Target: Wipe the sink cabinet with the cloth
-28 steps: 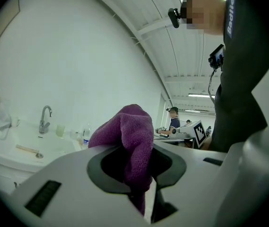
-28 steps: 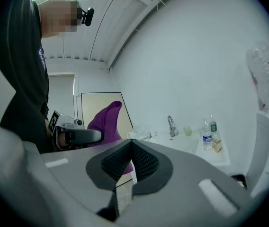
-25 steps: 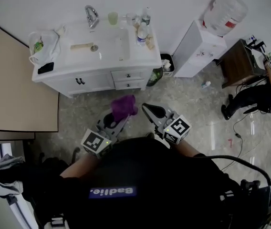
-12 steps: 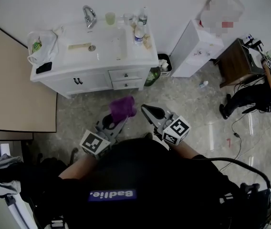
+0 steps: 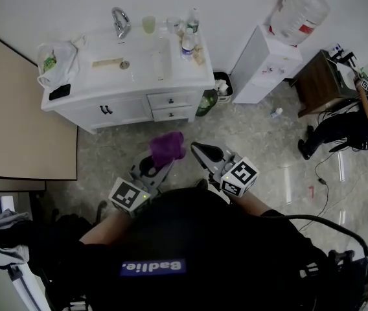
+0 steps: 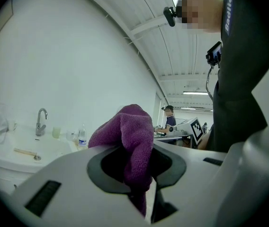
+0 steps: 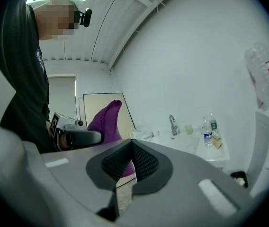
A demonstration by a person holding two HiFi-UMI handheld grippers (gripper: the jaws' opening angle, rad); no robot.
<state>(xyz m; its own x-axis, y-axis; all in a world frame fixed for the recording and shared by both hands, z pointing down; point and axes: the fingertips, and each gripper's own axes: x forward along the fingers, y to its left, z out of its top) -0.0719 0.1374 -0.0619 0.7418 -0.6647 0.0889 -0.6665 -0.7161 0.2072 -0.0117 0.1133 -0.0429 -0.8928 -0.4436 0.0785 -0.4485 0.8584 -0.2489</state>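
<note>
1. Standing back from the sink cabinet (image 5: 132, 105), the person is shown on the tiled floor with both grippers raised toward it. The cabinet lies well apart from either tool, so wiping is judged not yet begun.
2. The left gripper (image 6: 134, 162) is clamped on the purple cloth (image 6: 130, 129). One fold is pinched between the pads and the rest stands bunched above the jaws, presumably so that a padded face can be pressed to the cabinet.
3. The right gripper (image 7: 130, 155) is closed and empty — its ribbed pads meet at the tips with nothing between them. It is held just beside the left, probably kept free.
4. The countertop is occupied by a faucet (image 5: 120, 21), a cup (image 5: 148, 23), bottles (image 5: 186, 44) and a plastic bag (image 5: 57, 60), which may have to be worked round.
5. On a blue patch (image 5: 153, 264) of the person's dark top, "Badlie." can be read. Square coded markers are carried on each gripper's cube — the red label on the water jug (image 5: 299, 15) and the bottle labels are too small to read.
</note>
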